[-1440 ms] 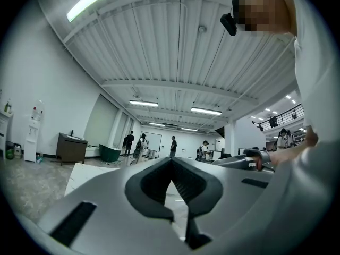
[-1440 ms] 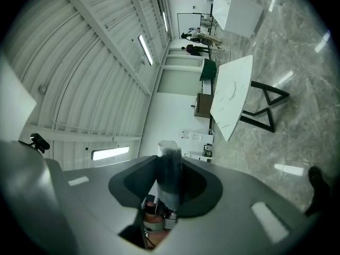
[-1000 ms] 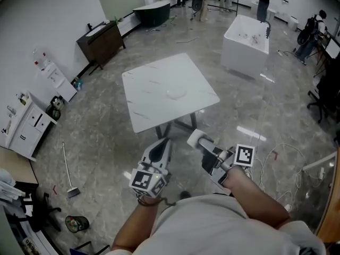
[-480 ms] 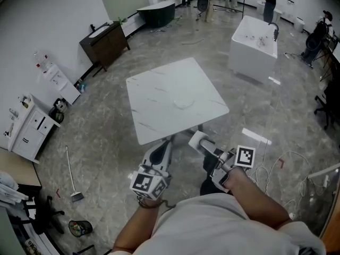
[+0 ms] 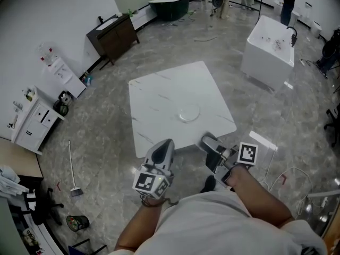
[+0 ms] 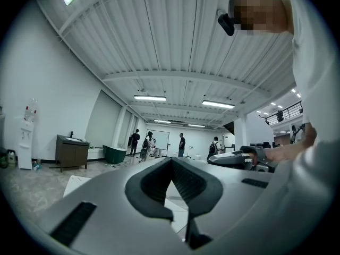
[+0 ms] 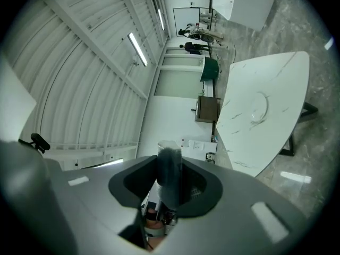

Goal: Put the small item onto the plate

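Note:
A clear round plate (image 5: 189, 112) lies near the middle of the white marble table (image 5: 159, 97). It also shows as the plate (image 7: 258, 108) in the right gripper view. My right gripper (image 5: 209, 141) is at the table's near edge, shut on a small grey-white item (image 5: 206, 140). In its own view my right gripper (image 7: 169, 166) has the item (image 7: 169, 171) upright between the pads. My left gripper (image 5: 165, 144) reaches over the near edge to the left of it, shut and holding nothing. In the left gripper view my left gripper (image 6: 171, 169) has its tips touching.
A white freestanding basin (image 5: 268, 49) stands on the floor at the far right. A dark cabinet (image 5: 114, 33) and a white cabinet (image 5: 32, 121) line the left wall. A broom (image 5: 71, 169) and cables (image 5: 287, 177) lie on the floor. Several people stand far back.
The table has come closer in the head view. Both grippers have moved forward from over the floor to its near edge. The right gripper's hold on the item is unchanged.

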A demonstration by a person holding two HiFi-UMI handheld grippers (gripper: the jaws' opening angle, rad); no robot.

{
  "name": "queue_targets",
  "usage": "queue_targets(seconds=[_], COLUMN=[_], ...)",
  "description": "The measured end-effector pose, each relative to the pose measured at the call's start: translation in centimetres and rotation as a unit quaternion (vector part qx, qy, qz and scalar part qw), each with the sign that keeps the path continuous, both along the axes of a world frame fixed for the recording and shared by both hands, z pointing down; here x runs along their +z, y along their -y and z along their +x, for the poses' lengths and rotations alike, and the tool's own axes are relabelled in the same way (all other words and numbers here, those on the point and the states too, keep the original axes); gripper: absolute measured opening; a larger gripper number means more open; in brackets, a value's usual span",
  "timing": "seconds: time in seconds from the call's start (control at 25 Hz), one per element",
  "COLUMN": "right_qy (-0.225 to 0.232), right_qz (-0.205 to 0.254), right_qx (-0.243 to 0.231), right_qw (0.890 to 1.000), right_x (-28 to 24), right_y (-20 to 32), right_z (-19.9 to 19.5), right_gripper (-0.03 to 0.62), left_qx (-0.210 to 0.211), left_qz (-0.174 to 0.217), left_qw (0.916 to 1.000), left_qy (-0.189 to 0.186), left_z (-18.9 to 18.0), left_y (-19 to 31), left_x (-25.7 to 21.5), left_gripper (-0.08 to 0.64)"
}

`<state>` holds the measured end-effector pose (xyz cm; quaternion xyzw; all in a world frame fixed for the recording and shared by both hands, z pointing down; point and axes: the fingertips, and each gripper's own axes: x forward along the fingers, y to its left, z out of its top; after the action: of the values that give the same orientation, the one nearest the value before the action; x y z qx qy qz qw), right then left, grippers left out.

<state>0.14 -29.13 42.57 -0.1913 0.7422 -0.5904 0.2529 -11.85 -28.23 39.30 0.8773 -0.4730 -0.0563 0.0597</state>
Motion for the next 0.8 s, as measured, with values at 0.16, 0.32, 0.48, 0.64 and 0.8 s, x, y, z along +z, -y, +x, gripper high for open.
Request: queue_targets(seconds=[0.16, 0.32, 0.48, 0.64, 0.8], right_qy=[-0.014, -0.024, -0.029, -0.033, -0.039], right_qz=[-0.003, -0.009, -0.021, -0.029, -0.042], right_qx=[-0.022, -0.047, -0.057, -0.063, -0.055], right_qw=[1.0, 0.999, 0.998, 0.997, 0.997], right_x=[0.8, 1.7, 3.0, 4.7, 5.8], right_y=[5.0, 9.3, 12.8, 16.3, 19.8], right_z=[2.4, 3.9, 4.8, 5.3, 4.1], right_gripper=[0.104, 0.104, 0.104, 0.104, 0.104], left_qx=[-0.018, -0.037, -0.043, -0.049, -0.047], left_qz=[0.005, -0.003, -0.014, -0.031, -0.051], left_qw=[0.9998, 0.9993, 0.9988, 0.9979, 0.9973], left_qy=[0.005, 0.012, 0.021, 0.027, 0.025], left_z=[2.4, 3.9, 4.9, 5.3, 3.9], left_y=[4.9, 9.3, 12.7, 16.2, 20.6], left_x=[0.4, 1.4, 2.6, 4.7, 6.8], left_gripper=[0.006, 0.006, 0.006, 0.006, 0.006])
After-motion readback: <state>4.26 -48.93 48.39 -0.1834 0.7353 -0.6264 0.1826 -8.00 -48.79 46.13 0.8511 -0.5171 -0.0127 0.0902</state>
